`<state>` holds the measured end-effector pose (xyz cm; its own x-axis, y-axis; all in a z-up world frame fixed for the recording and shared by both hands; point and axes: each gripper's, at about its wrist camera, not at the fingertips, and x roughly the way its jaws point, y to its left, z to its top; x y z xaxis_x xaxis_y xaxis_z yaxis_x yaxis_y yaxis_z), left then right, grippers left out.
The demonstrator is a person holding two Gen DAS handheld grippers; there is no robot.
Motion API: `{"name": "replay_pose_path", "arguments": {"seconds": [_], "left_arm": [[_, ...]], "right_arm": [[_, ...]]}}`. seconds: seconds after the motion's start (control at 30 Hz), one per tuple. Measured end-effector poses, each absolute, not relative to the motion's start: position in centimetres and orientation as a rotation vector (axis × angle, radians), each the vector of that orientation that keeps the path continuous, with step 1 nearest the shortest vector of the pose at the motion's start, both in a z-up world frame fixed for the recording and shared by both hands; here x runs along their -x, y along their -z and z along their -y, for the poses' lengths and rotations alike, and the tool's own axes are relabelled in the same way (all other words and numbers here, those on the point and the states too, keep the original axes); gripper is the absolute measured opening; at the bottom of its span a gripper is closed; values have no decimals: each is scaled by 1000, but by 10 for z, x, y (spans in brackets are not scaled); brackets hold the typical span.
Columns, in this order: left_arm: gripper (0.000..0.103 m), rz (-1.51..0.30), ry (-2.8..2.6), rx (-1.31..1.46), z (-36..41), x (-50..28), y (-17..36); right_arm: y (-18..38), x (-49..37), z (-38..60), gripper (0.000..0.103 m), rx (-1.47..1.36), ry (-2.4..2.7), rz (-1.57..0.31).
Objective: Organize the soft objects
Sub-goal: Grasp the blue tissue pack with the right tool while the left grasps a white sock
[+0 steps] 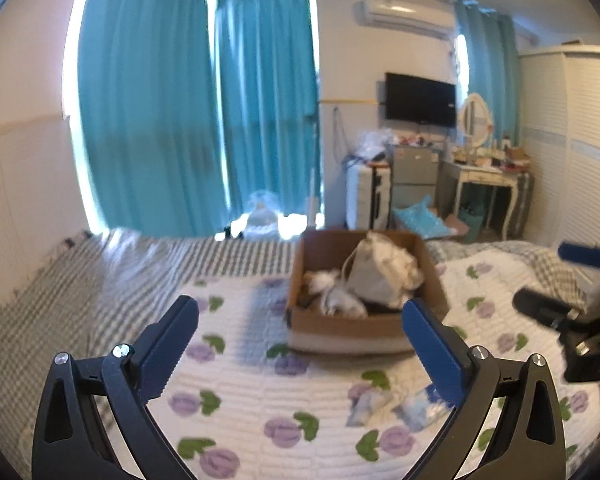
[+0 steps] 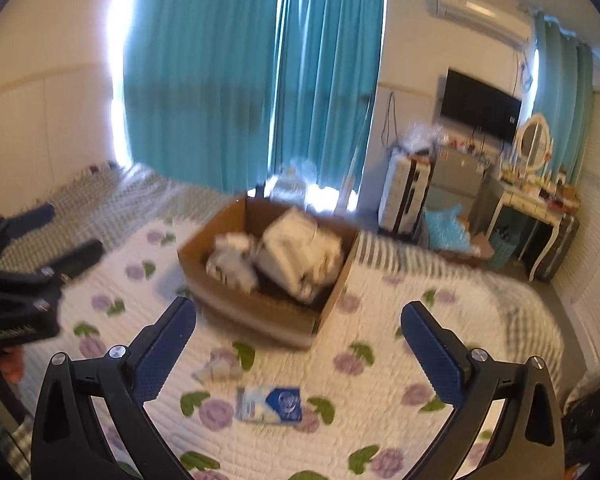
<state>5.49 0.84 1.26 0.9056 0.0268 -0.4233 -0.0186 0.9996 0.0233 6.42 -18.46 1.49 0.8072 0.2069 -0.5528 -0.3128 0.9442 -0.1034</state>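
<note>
A cardboard box (image 1: pixel 340 326) stands on the flowered bed cover (image 1: pixel 260 392) and holds a white drawstring bag (image 1: pixel 374 274) and crumpled white soft items (image 1: pixel 332 292). The box (image 2: pixel 256 312) also shows in the right wrist view. A blue-and-white packet (image 2: pixel 269 404) and a small pale folded item (image 2: pixel 218 368) lie on the cover in front of the box; they show in the left wrist view as the packet (image 1: pixel 422 406) and the folded item (image 1: pixel 366 404). My left gripper (image 1: pixel 300 344) is open and empty above the cover. My right gripper (image 2: pixel 298 344) is open and empty.
Teal curtains (image 1: pixel 196 112) hang behind the bed. A checked blanket (image 1: pixel 72 280) lies at the bed's left. A suitcase (image 1: pixel 368 196), a dressing table (image 1: pixel 488 184) and a wardrobe (image 1: pixel 580 152) stand at the right.
</note>
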Motion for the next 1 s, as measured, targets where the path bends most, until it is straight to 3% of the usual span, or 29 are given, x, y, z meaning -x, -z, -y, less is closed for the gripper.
{"name": "replay_pose_path", "arguments": {"seconds": [0.57, 0.93, 1.0], "left_arm": [[103, -659, 2, -29, -1, -80, 114], [103, -792, 4, -97, 9, -92, 149], [103, -803, 11, -91, 9, -93, 151]], "right_arm": [[138, -111, 181, 103, 145, -316, -839], [182, -121, 180, 103, 148, -303, -952], [184, -123, 183, 99, 125, -314, -964]]}}
